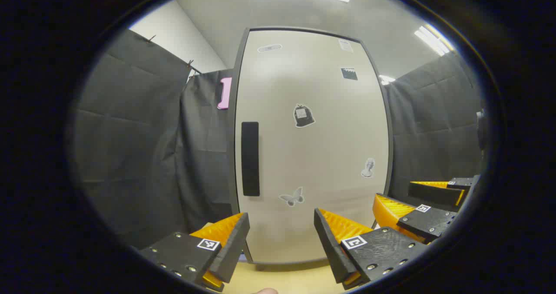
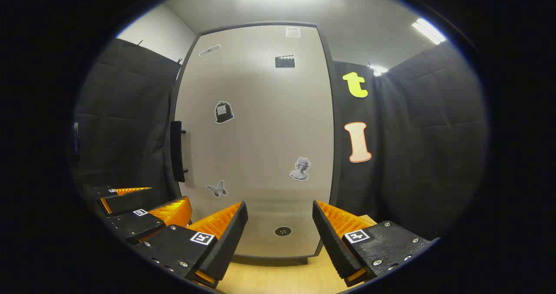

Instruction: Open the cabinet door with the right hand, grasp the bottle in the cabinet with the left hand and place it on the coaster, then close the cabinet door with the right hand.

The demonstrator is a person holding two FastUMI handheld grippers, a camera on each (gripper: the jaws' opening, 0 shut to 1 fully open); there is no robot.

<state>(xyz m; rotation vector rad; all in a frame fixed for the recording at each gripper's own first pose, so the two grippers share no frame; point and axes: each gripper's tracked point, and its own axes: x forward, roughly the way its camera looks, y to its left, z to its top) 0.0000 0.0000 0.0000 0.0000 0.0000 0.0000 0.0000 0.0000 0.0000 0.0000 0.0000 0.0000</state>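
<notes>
Wooden tabletop (image 2: 278, 281) carried a closed cabinet door (image 2: 256, 133) with black handle (image 2: 176, 150); left gripper (image 1: 281, 242) and right gripper (image 2: 280, 237) both stood spread, empty.

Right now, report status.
Left gripper open, empty. Right gripper open, empty, short of the handle. Cabinet door shut, bottle unseen. Nothing in the way.

No readable text anywhere; cabinet door (image 2: 260, 146) carries picture stickers only, a small label at 12 o'clock too blurred to read, square code markers on gripper fingers, no letters or nos
</notes>
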